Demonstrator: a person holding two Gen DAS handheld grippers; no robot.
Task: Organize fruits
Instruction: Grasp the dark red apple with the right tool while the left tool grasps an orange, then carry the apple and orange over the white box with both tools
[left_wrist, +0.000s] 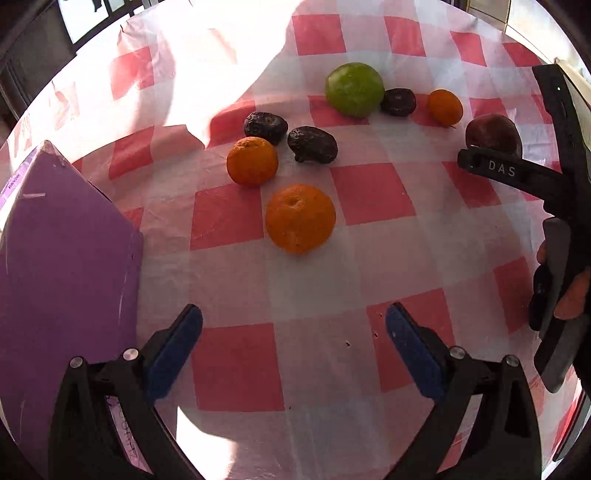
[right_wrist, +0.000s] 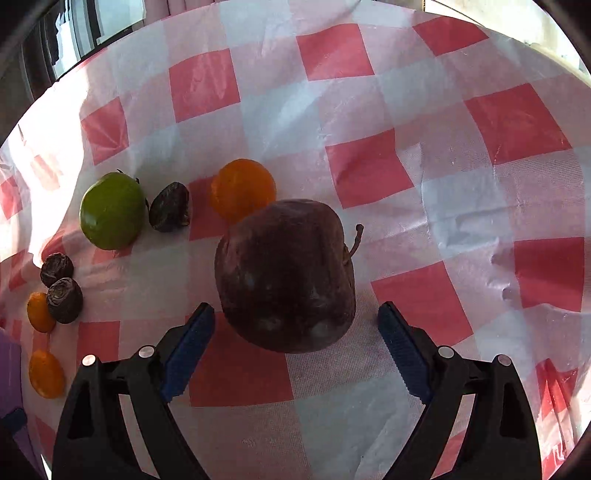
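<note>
We hold our left gripper (left_wrist: 294, 339) over the table (left_wrist: 369, 258) with its two blue pads spread wide, and nothing sits between them. The table wears a red and white checked cloth (right_wrist: 369, 166). Just ahead of the left gripper lies a big orange (left_wrist: 300, 218). Past it sits a smaller orange (left_wrist: 252, 160), with two dark wrinkly fruits, one (left_wrist: 265, 127) right behind it and one (left_wrist: 312, 144) just beside it. Farther off, toward the far edge of the table, we see a green apple (left_wrist: 354, 89), then another dark wrinkly fruit (left_wrist: 398, 102) touching it or nearly so, then a little orange (left_wrist: 445, 107). A purple box (left_wrist: 62, 266) stands by the near left corner.

Our right gripper (right_wrist: 295, 345) is spread wide too. A dark red apple (right_wrist: 286, 275) lies on the cloth and reaches in between the tips of its blue pads. The left pad (right_wrist: 188, 354) is very close to the apple, and we cannot tell if it touches. The right pad (right_wrist: 400, 354) stands clear of it. The apple's stem (right_wrist: 356, 240) points to the right. The little orange (right_wrist: 243, 190) peeks out right behind the apple. The green apple (right_wrist: 112, 210) sits well off to the left of it.
</note>
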